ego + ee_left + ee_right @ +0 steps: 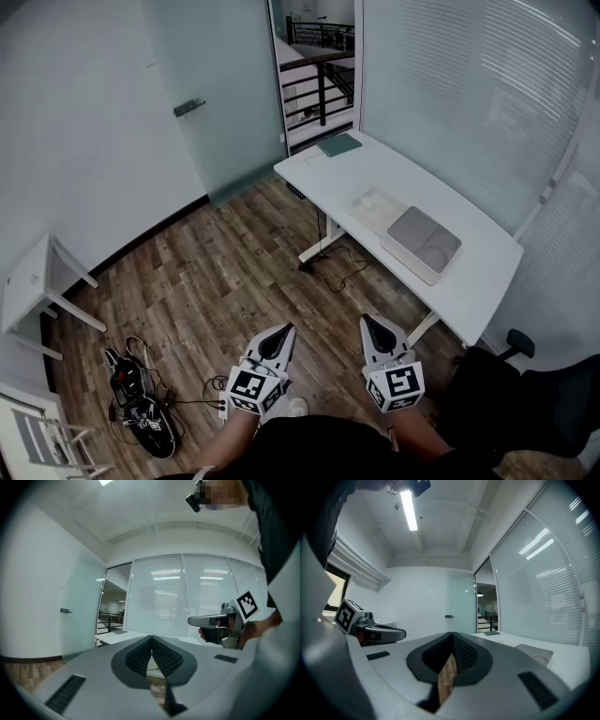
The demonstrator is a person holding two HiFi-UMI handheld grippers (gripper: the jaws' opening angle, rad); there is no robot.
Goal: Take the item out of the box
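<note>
A flat box (pixel 424 241) with a grey lid lies closed on the white desk (pixel 473 286), far ahead of both grippers. Its contents are hidden. The box (pixel 536 654) also shows at the right of the right gripper view. My left gripper (pixel 285 329) and right gripper (pixel 367 322) are held low near my body, above the wooden floor, pointing toward the desk. Both stand shut with nothing between their jaws. In the left gripper view the left gripper (pixel 152 637) has its pads together, and the right gripper (pixel 191 619) shows beside it. The right gripper (pixel 452 634) likewise has its pads together.
A pale flat packet (pixel 374 206) lies next to the box, and a green notebook (pixel 339 144) sits at the desk's far end. A small white table (pixel 33 281) stands at left. Cables and a power strip (pixel 141 403) lie on the floor. A black chair (pixel 553 398) is at right.
</note>
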